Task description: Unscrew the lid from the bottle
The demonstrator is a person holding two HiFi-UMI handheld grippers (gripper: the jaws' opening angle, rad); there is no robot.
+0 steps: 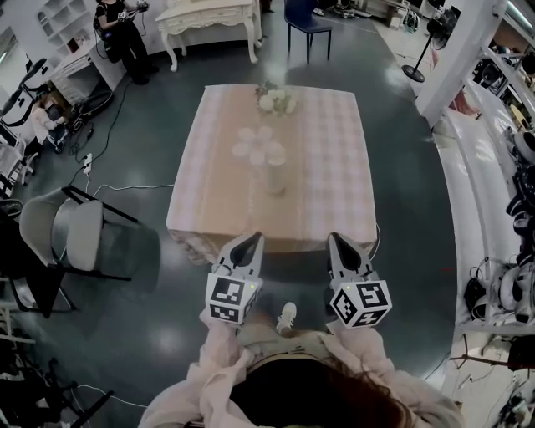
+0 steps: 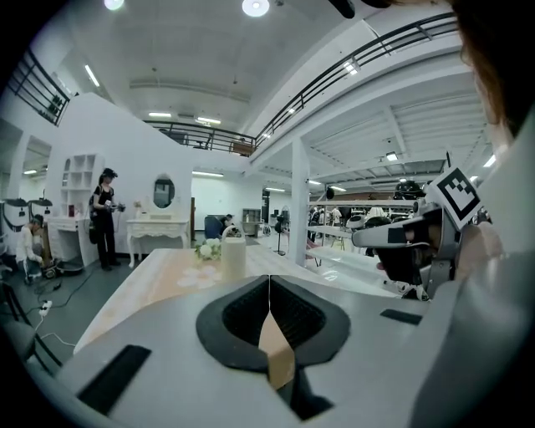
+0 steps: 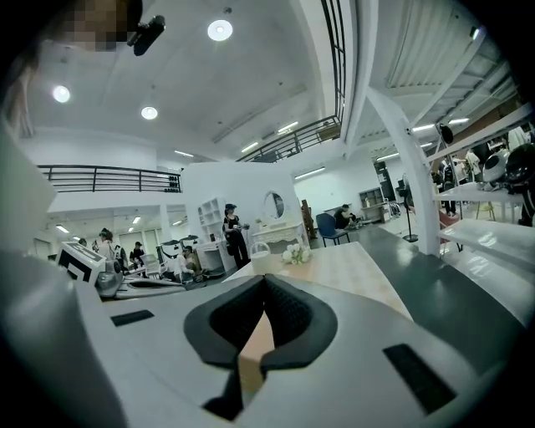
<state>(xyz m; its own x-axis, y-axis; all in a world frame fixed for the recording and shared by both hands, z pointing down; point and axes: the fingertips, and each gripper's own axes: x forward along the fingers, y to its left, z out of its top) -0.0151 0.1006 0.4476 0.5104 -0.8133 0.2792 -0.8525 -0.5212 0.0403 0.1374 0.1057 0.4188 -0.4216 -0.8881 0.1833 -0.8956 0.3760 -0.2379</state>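
A white bottle (image 1: 275, 172) with a lid stands upright near the middle of the table (image 1: 334, 167), which has a pink checked cloth. Both grippers hover in front of the table's near edge, well short of the bottle. My left gripper (image 1: 253, 239) is shut and empty, and so is my right gripper (image 1: 336, 238). In the left gripper view the bottle (image 2: 233, 256) shows far ahead, above the closed left gripper (image 2: 269, 282). The right gripper view has the bottle (image 3: 260, 257) small and distant beyond the closed right gripper (image 3: 265, 284).
A bunch of white flowers (image 1: 276, 101) lies at the table's far edge, behind the bottle. A grey chair (image 1: 73, 236) stands left of the table. Farther off are a white dressing table (image 1: 209, 17), a blue chair (image 1: 304, 21) and a person (image 1: 124, 33). Shelving runs along the right.
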